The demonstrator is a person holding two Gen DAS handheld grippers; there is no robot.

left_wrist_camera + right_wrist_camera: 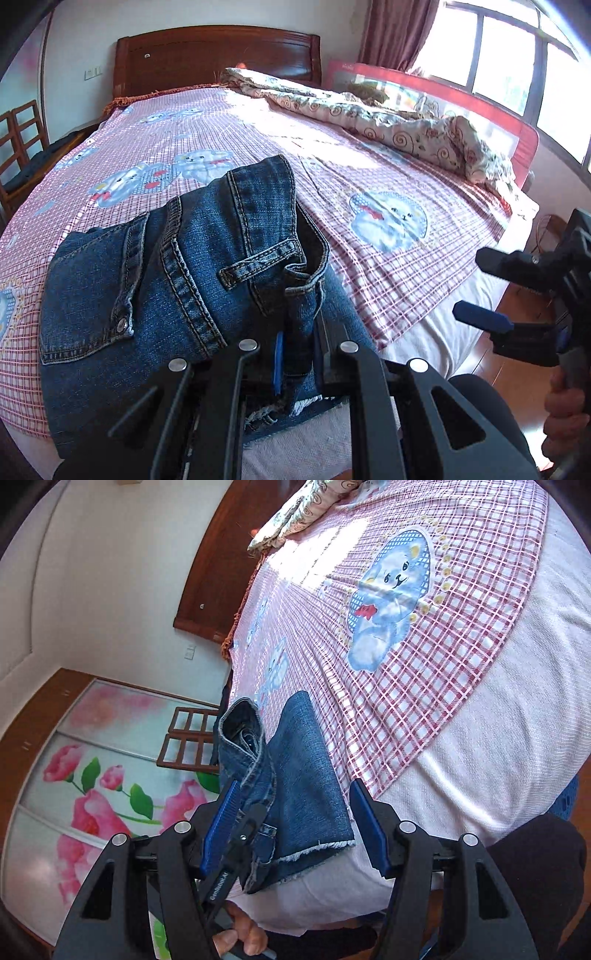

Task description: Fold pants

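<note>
Jeans [177, 280] sit at the near edge of the bed [399, 258], already stacked into a thick bundle with waistband, belt loop and back pocket on top, so most of the folding looks done. The left gripper [295, 354] is clamped tight on the near edge of that bundle; a frayed hem [317, 849] shows below the layers at the mattress edge. From the right wrist view the left gripper comes in from the left side and pinches the doubled denim, with one flat panel lying on the bed under it. The right gripper [295, 827] has jaws apart and holds nothing; its blue pads straddle the fabric without pressing on it, and in the left view it hangs well off to the side over the floor. Left to do, by my guess: lay down the gripped part, let go, maybe square it up. Fisheye warps the stack, so layer count is unclear. A quilt [388, 122] is bunched at the far side.
</note>
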